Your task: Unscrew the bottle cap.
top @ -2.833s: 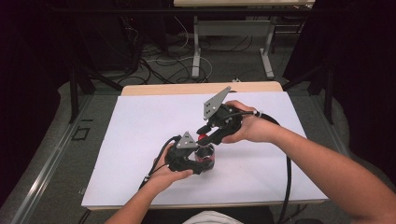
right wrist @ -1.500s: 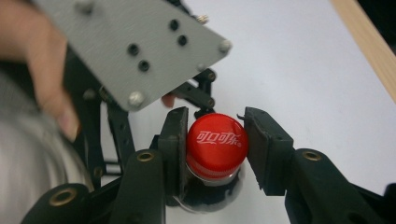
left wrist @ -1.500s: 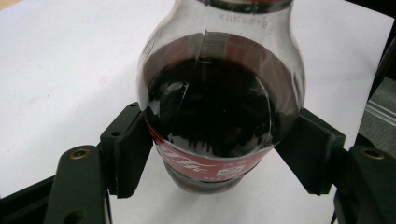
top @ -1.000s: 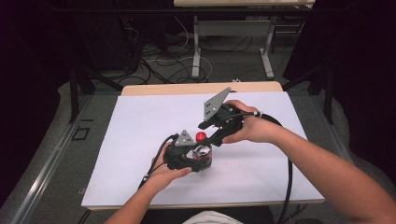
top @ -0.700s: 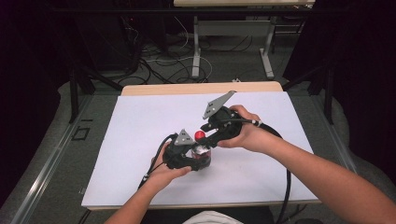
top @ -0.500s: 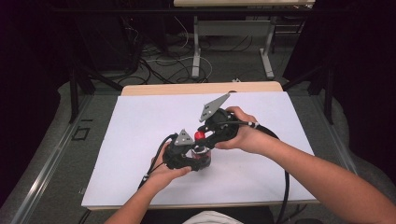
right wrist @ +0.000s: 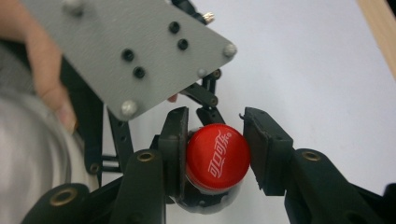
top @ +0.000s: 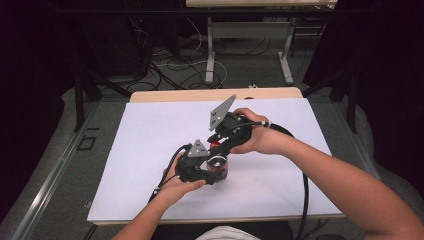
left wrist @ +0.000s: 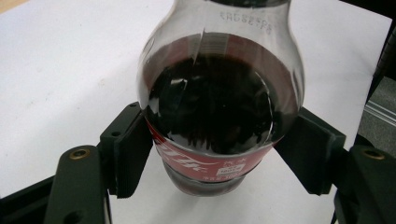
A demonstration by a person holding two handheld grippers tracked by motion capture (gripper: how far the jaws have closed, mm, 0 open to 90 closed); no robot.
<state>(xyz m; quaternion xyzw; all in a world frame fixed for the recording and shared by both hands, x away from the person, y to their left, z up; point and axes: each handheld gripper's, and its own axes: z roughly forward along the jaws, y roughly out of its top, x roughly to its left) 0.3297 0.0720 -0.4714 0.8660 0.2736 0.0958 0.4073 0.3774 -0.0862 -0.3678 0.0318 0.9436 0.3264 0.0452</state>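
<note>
A small cola bottle (top: 220, 169) stands upright on the white sheet, its dark drink and red label (left wrist: 205, 161) close in the left gripper view. My left gripper (left wrist: 219, 149) is shut on its body, one pad (left wrist: 133, 149) pressing each side at label height. My right gripper (right wrist: 215, 149) comes down over the top, and its jaws have just been closing with the red cap (right wrist: 217, 156) between them. Both pads (right wrist: 175, 144) now press on the cap. In the high view the two grippers meet at the bottle, the right gripper (top: 216, 146) above the left gripper (top: 218, 170).
The white sheet (top: 150, 130) covers the table, with a strip of wood (top: 200, 94) along the far edge. The left gripper's grey plate (right wrist: 126, 51) and a hand (right wrist: 51, 88) sit close behind the cap. Cables and table legs (top: 210, 55) lie on the floor beyond.
My right gripper moved left and down onto the bottle's top and its jaws closed on the red cap. The left gripper and the bottle stayed put.
</note>
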